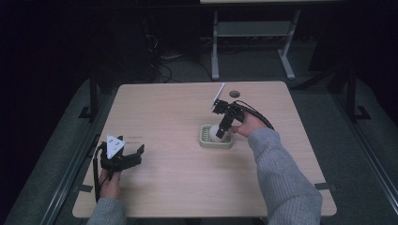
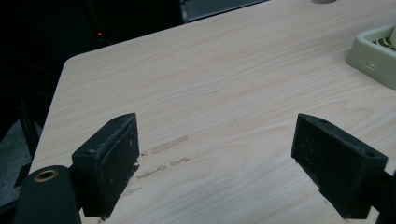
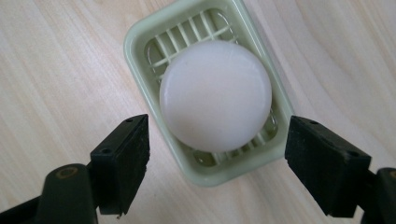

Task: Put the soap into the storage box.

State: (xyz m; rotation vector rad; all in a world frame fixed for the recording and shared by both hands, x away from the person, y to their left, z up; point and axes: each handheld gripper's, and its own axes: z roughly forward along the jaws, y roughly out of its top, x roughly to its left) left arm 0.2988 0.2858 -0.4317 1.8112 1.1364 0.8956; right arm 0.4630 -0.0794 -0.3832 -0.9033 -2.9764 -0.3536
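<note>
Over soap dish (image 3: 140, 51), right gripper (image 3: 217, 154) wide open w/ nothing held, above white soap (image 3: 215, 95)

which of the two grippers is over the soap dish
The right gripper: it hangs open over the pale green soap dish with the round white soap between its jaws. The left gripper sits open over bare table, apart from the dish.

Dim surroundings, evenly lit tabletop
</note>
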